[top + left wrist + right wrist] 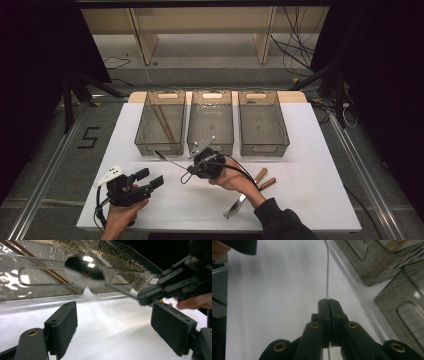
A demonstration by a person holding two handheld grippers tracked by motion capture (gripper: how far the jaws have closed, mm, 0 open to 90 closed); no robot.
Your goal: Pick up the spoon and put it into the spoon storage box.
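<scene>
My right gripper (193,170) is shut on the thin handle of a metal spoon (165,157) and holds it above the white table (310,150). The spoon's bowl (83,266) points toward the front of the left clear bin (145,125). In the right gripper view the closed jaws (328,301) pinch the spoon handle (327,270), which runs straight ahead. My left gripper (151,178) rests at the table's front left, open, with nothing between its pads (62,327). The right gripper (150,293) sits just ahead of it to the right.
Three clear bins stand in a row at the back: the left one holds wooden chopsticks (165,124), then the middle bin (192,125) and the right bin (285,125). Two wooden-handled utensils (265,180) lie by the right forearm, a metal end (234,208) near the front edge.
</scene>
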